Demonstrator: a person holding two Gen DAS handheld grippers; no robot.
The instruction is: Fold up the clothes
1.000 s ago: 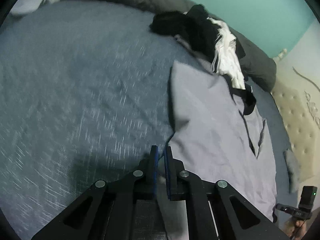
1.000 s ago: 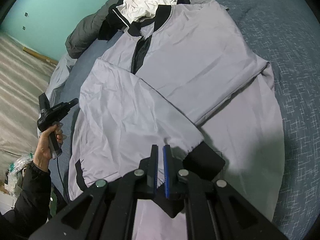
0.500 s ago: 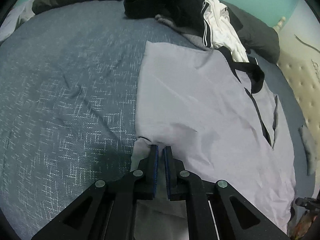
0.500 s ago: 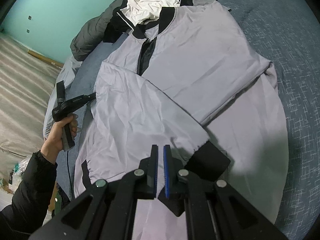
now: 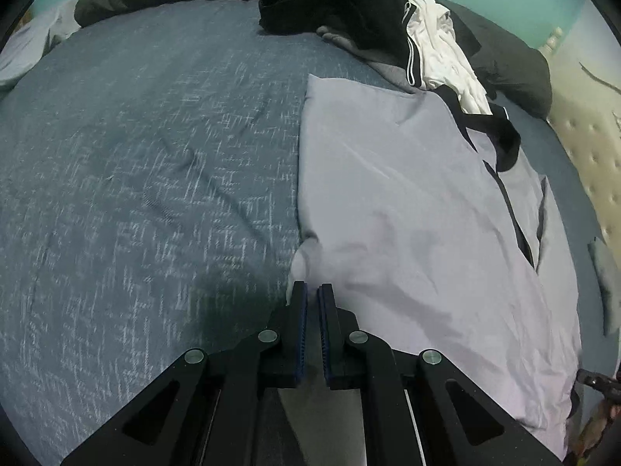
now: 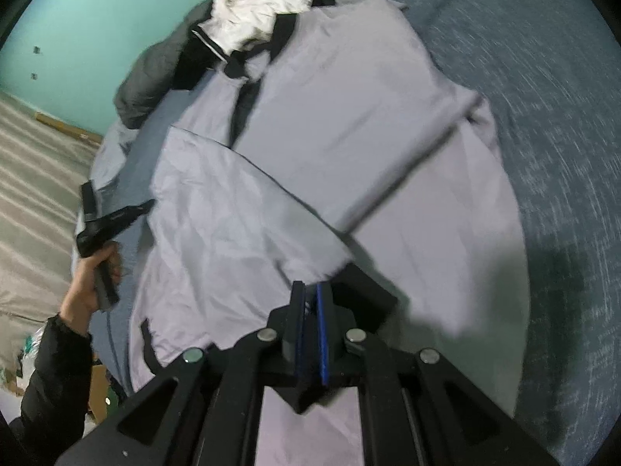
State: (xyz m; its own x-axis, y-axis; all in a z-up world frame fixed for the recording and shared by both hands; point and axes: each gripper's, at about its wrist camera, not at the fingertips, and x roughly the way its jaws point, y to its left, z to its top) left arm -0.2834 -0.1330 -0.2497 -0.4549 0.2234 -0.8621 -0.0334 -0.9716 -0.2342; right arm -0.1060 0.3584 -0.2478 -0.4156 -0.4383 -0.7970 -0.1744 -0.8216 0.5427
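Left tool (image 5: 312, 291) has swung across the bed (image 5: 136, 194): a second ago mostly blue cover filled its view, now the grey jacket (image 5: 407, 213) takes up the right half, its folded left edge running nearly straight up from the tips. Clothes pile (image 5: 368, 11) has slid from upper right toward top centre. In the right wrist view the jacket's black cuff (image 6: 368, 295) has closed in on the right tool (image 6: 310, 291) tips, now partly behind them. The hand (image 6: 93, 275) on the handle at left sits higher and closer to the jacket edge.
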